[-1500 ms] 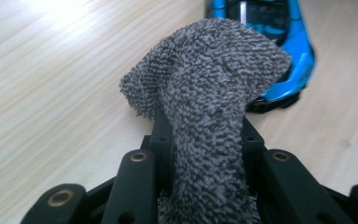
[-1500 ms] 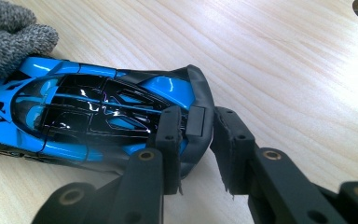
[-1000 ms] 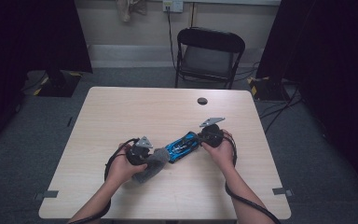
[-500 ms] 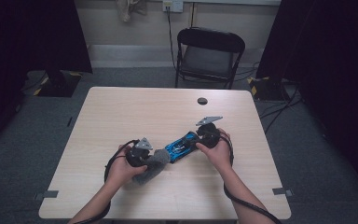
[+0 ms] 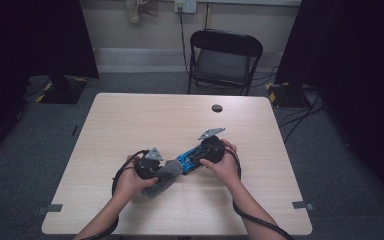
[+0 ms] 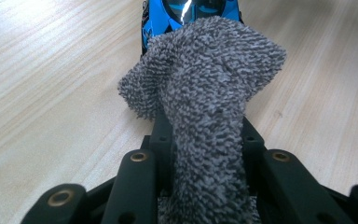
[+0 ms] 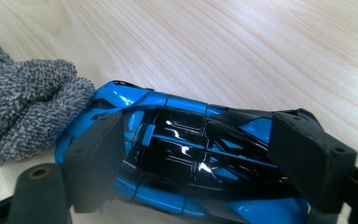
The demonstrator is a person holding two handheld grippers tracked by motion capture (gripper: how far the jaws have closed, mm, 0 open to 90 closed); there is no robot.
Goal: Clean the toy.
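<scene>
A blue and black toy car (image 5: 187,159) lies on the wooden table (image 5: 130,120), with its nose against a grey terry cloth (image 5: 162,176). My left gripper (image 6: 205,135) is shut on the cloth (image 6: 205,93), whose bunched end rests against the car (image 6: 191,9). My right gripper (image 7: 205,154) hangs over the car (image 7: 191,154). Its jaws have just been opening and now stand wide, with the left pad (image 7: 98,154) and right pad (image 7: 307,158) astride the car's body. The cloth (image 7: 23,107) touches the car's left end.
A small black round object (image 5: 217,108) lies near the table's far edge. A black folding chair (image 5: 225,55) stands behind the table. Both forearms come in from the near edge, with cables trailing from each gripper.
My right gripper has moved left toward the car and its jaws have opened around it. The left gripper and cloth have stayed put.
</scene>
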